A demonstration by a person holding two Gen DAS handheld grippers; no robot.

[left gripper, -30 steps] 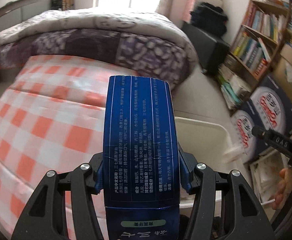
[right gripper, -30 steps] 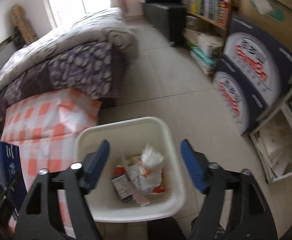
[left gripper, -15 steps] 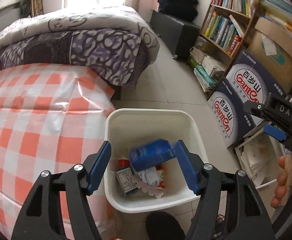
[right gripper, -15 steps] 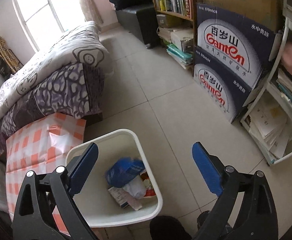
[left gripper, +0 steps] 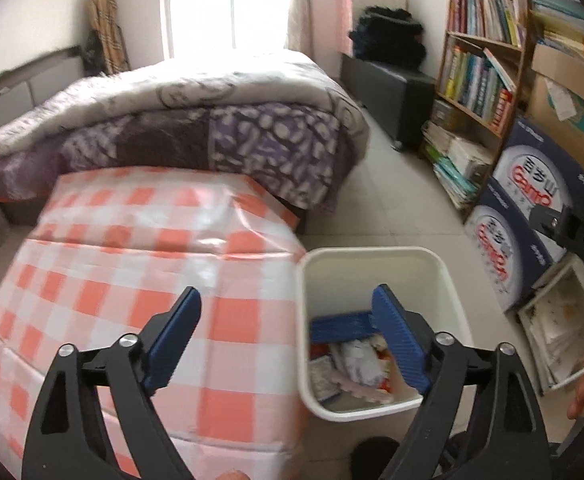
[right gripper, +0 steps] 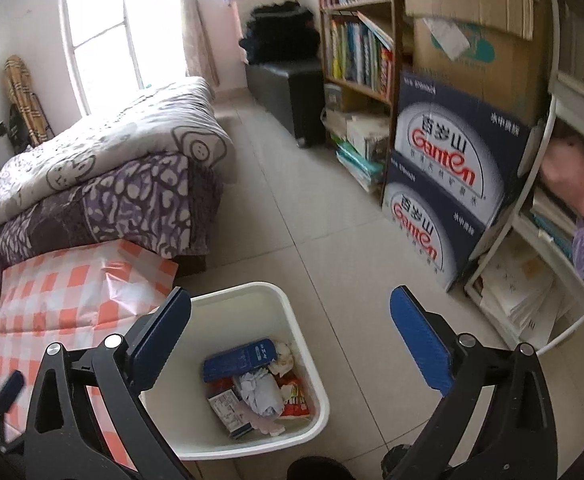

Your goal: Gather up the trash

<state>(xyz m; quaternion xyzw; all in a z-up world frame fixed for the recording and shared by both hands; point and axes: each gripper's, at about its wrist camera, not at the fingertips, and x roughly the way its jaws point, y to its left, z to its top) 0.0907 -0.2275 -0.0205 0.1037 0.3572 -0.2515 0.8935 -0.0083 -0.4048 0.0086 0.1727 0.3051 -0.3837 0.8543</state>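
Down inside the white bin (right gripper: 252,364), on top of the other rubbish, lies the blue carton (right gripper: 239,360), flat on its side against the far wall; the left wrist view shows only its upper edge (left gripper: 341,326) past one finger. Beneath it sit crumpled white paper (right gripper: 262,392), a small printed box (right gripper: 224,404) and a red-and-white wrapper (right gripper: 295,396). That trash is already collected.

Above the bin hang both tools. Left hand-held gripper (left gripper: 286,340) has its blue pads spread wide with nothing between them, one pad over the checked cloth and the other over the bin's mouth. Right hand-held gripper (right gripper: 290,340) is likewise spread wide and carries nothing, its pads standing either side of the bin's far rim.

Just beside the bin is the tabletop (left gripper: 132,264) under an orange-and-white checked cloth; as much of it as shows carries no loose litter, so the work looks close to finished, though its near edge is hidden behind the gripper bodies. Beyond it lies the bed (left gripper: 196,120) with a folded quilt, and across the tiled floor (right gripper: 292,220) stand stacked water cartons (right gripper: 447,184) and bookshelves (right gripper: 355,44), where I cannot tell whether anything counts as trash.
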